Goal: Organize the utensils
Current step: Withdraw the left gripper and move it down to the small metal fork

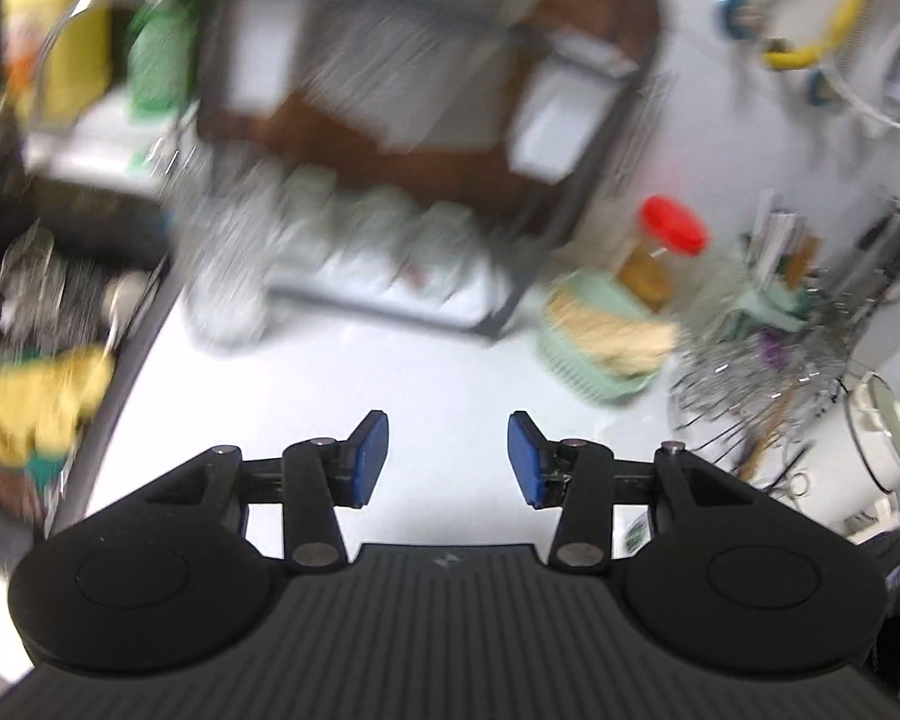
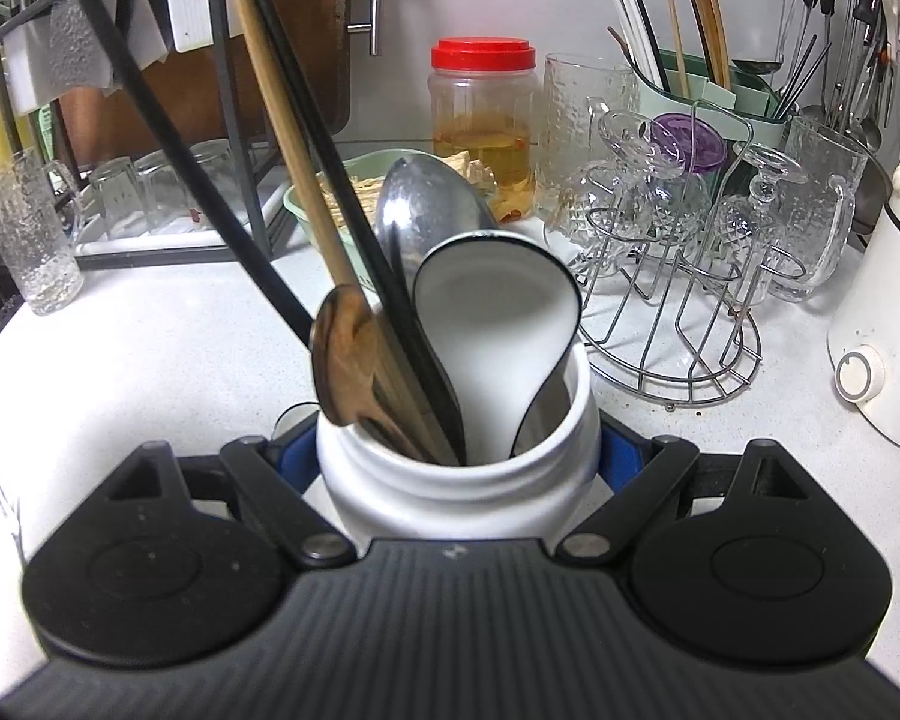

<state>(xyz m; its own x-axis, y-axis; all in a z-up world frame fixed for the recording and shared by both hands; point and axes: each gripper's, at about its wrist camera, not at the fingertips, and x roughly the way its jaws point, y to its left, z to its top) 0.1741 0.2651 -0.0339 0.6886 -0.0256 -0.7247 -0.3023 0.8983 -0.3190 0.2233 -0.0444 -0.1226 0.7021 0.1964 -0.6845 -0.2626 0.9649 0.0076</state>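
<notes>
Right wrist view shows the right tongs (image 2: 457, 456) closed around a white jar (image 2: 450, 480), with the blue pads (image 2: 621, 459) pressing on both its sides. The jar stands on the white bench (image 2: 150, 348) and holds several utensils: a wooden spoon (image 2: 342, 360), a black and white ladle (image 2: 498, 324), a metal spoon (image 2: 426, 198) and black chopsticks (image 2: 306, 120), all leaning to the upper left. Behind the jar there are a jar with a red lid (image 2: 483, 126), a wire rack with glasses (image 2: 678, 276) and a green holder with chopsticks (image 2: 708, 90).

Left wrist view is blurred. The left tongs (image 1: 448, 459) are about half open over the bare bench (image 1: 438, 372), with nothing between the pads (image 1: 372, 456). A dark sink (image 1: 60, 288) with dishes is at the left edge.
</notes>
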